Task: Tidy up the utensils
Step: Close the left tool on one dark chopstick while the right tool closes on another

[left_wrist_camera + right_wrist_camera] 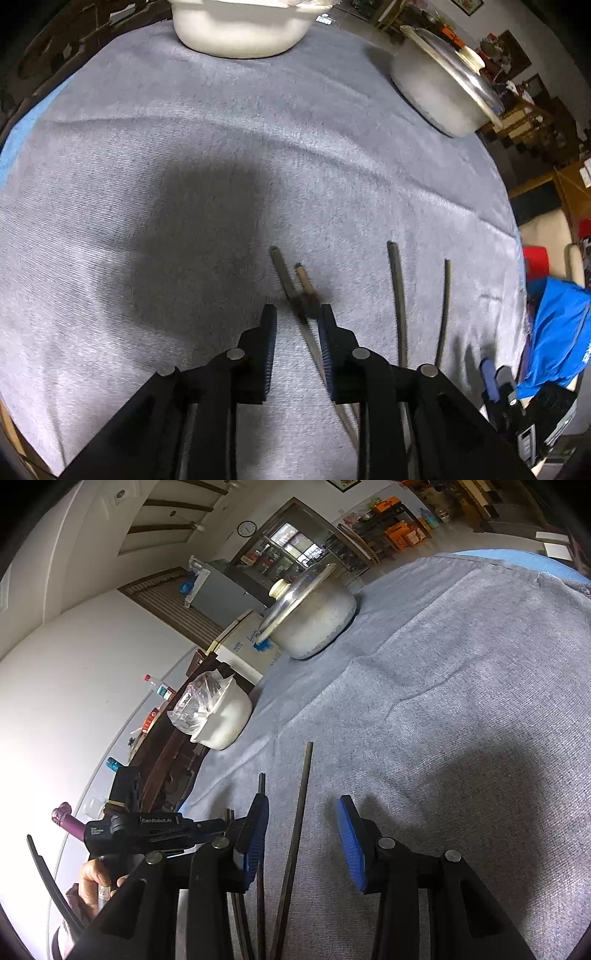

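Grey cloth (221, 147): covering the table, lying slightly creased.

Chopsticks, four in all: lying on the cloth near the front edge. A pair (291, 284) is crossing just ahead of the left gripper (297, 317); one stick of it is running back between the fingers, close along the right-hand pad (327, 354).

Left gripper: pointing steeply down, jaws standing apart, nothing clamped.

Two more dark chopsticks (399, 295), (445, 306): lying side by side, slightly apart, to the right of the pair.

Right gripper (303, 834): hovering low over the cloth, jaws apart, pads clear of the chopstick (301, 801) lying between them.

White tub (240, 33): sitting at the far edge.

Metal pot (317, 627): sitting at the far side, its lid (295, 594) tilting.
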The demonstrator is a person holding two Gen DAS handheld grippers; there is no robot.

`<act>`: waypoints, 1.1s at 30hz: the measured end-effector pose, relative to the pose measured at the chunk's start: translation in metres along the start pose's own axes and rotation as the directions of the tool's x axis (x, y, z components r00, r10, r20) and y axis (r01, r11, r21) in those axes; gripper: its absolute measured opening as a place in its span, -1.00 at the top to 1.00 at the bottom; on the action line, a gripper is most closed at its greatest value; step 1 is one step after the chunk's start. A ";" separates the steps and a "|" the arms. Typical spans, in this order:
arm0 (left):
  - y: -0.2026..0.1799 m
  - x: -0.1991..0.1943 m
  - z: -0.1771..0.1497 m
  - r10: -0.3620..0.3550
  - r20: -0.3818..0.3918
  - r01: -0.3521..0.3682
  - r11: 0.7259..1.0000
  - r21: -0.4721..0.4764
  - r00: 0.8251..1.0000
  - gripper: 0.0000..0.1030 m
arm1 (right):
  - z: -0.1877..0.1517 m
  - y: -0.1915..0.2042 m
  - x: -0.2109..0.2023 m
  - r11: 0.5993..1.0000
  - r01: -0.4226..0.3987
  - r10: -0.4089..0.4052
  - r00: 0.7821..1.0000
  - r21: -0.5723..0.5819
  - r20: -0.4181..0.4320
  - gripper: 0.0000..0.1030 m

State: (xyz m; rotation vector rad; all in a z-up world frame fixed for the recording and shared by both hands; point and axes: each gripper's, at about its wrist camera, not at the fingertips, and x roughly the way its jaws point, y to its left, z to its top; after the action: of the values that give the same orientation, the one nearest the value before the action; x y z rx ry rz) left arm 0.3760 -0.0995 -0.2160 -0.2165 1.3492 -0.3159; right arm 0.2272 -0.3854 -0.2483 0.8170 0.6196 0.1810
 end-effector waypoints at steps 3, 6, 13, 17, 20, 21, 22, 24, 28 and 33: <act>-0.001 0.000 0.004 0.019 0.005 -0.019 1.000 0.000 1.000 0.53 | 0.000 -0.001 0.000 1.000 0.000 0.000 1.000 0.007 0.003 0.18; -0.010 0.002 0.005 0.078 -0.002 -0.078 0.996 0.037 0.997 0.56 | 0.001 -0.003 -0.001 1.000 0.001 -0.001 1.000 0.015 0.005 0.18; -0.028 0.012 0.007 0.202 0.006 -0.199 0.959 0.200 0.979 0.73 | 0.002 -0.006 -0.004 0.999 0.004 -0.005 1.000 0.032 0.014 0.18; -0.030 0.013 0.004 0.252 0.003 -0.242 0.926 0.289 0.968 0.72 | 0.002 -0.007 -0.004 0.999 0.005 -0.005 1.000 0.035 0.015 0.18; -0.032 0.014 0.003 0.285 -0.001 -0.265 0.891 0.368 0.958 0.71 | 0.002 -0.006 -0.004 0.999 0.004 -0.004 1.000 0.033 0.012 0.18; -0.033 0.015 0.003 0.295 0.002 -0.271 0.878 0.394 0.956 0.70 | 0.002 -0.006 -0.003 1.000 0.006 -0.006 1.000 0.031 0.010 0.18; -0.035 0.016 0.002 0.298 0.006 -0.273 0.869 0.413 0.955 0.70 | 0.001 -0.005 -0.002 1.000 0.013 -0.013 1.000 0.026 0.004 0.18; -0.037 0.018 0.004 0.299 0.013 -0.277 0.866 0.416 0.954 0.64 | 0.000 -0.004 -0.001 1.000 0.019 -0.019 1.000 0.020 -0.007 0.18; -0.025 0.017 0.008 0.270 0.015 -0.257 0.896 0.362 0.963 0.28 | 0.002 -0.003 -0.001 0.999 0.022 -0.021 1.000 0.032 -0.016 0.18; -0.016 0.014 0.012 0.239 0.057 -0.244 0.912 0.330 0.969 0.26 | 0.032 0.021 0.022 0.997 0.081 -0.081 0.990 -0.005 -0.118 0.18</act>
State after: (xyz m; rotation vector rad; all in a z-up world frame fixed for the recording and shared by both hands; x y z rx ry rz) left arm 0.3887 -0.1196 -0.2208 0.2320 1.2689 -0.3285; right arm 0.2653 -0.3831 -0.2261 0.7831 0.7628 0.1566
